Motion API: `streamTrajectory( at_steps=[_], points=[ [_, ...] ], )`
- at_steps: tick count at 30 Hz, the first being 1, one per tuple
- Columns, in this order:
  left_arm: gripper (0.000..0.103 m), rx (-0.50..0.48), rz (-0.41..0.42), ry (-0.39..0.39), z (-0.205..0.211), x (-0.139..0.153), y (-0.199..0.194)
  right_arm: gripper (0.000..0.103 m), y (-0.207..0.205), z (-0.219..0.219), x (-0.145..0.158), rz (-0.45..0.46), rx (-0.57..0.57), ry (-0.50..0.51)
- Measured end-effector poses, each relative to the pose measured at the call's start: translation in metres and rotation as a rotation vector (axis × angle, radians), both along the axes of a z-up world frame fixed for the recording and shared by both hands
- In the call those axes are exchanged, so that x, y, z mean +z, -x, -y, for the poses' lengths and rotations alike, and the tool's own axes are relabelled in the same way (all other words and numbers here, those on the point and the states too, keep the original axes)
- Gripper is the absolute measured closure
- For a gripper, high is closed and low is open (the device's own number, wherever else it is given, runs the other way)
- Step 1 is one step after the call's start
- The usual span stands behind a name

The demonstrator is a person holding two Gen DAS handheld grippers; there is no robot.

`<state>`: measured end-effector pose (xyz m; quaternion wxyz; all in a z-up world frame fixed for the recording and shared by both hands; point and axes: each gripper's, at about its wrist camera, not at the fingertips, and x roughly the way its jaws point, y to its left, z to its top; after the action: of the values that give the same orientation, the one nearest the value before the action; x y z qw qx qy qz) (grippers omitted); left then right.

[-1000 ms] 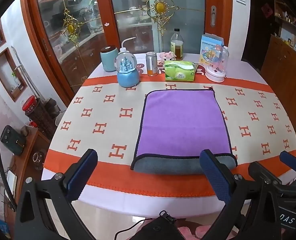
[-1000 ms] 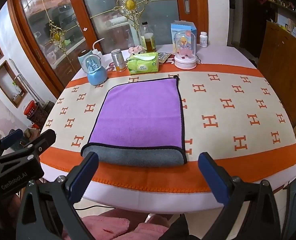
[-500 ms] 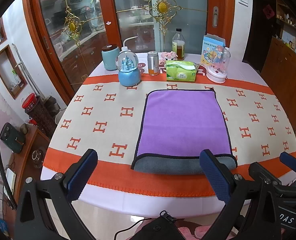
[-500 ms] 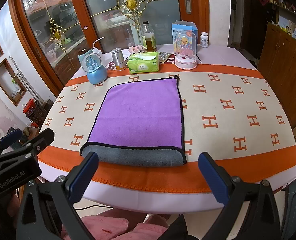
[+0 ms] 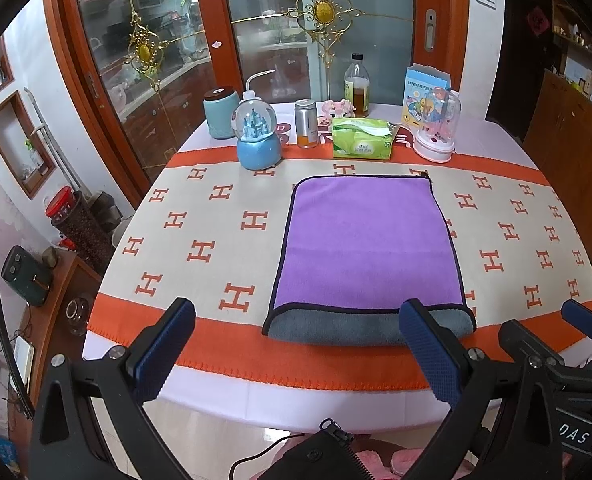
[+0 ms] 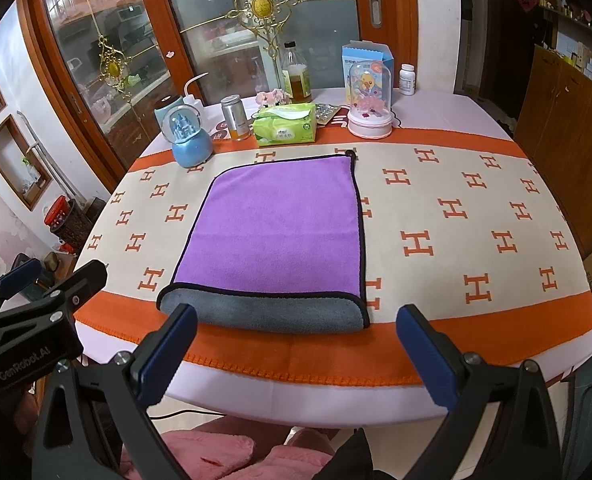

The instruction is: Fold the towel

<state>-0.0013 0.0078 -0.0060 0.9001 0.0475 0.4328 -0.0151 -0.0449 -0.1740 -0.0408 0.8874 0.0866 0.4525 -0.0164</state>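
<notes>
A purple towel with a black hem lies folded flat on the table, its grey underside showing as a rolled fold along the near edge. It also shows in the right wrist view. My left gripper is open and empty, held off the table's near edge in front of the towel. My right gripper is open and empty, also off the near edge, just right of the towel's fold. Neither touches the towel.
The tablecloth is cream with orange H marks and orange borders. Along the far side stand a blue snow globe, a metal can, a green tissue pack, an oil bottle and a pink domed toy. Glass doors stand behind.
Both grippers have drawn back a little from the table; the towel looks slightly farther away. The towel has not moved.
</notes>
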Motion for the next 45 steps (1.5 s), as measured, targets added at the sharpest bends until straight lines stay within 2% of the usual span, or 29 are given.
streamTrajectory(
  at_steps=[14, 19, 25, 29, 35, 40, 45],
  points=[
    [0.002, 0.013, -0.068, 0.020, 0.000, -0.012, -0.002, 0.003, -0.002, 0.011, -0.003, -0.005, -0.011, -0.001],
    [0.002, 0.004, -0.089, 0.051, -0.002, -0.017, -0.011, 0.003, -0.004, 0.014, -0.005, -0.002, -0.008, -0.002],
    [0.002, -0.009, -0.114, 0.048, -0.008, -0.025, -0.027, 0.003, -0.017, 0.026, -0.012, 0.007, 0.027, -0.003],
    [0.002, -0.022, -0.128, 0.034, -0.015, -0.033, -0.041, 0.003, -0.026, 0.035, -0.020, 0.010, 0.048, -0.019],
    [0.002, -0.030, -0.174, 0.031, -0.027, -0.047, -0.064, 0.003, -0.041, 0.040, -0.039, 0.035, 0.138, -0.027],
    [0.002, -0.072, -0.225, 0.030, -0.032, -0.066, -0.084, 0.003, -0.052, 0.047, -0.059, 0.023, 0.150, -0.043],
    [0.002, -0.119, -0.275, 0.012, -0.034, -0.090, -0.100, 0.003, -0.058, 0.049, -0.077, 0.016, 0.186, -0.012]
  ],
)
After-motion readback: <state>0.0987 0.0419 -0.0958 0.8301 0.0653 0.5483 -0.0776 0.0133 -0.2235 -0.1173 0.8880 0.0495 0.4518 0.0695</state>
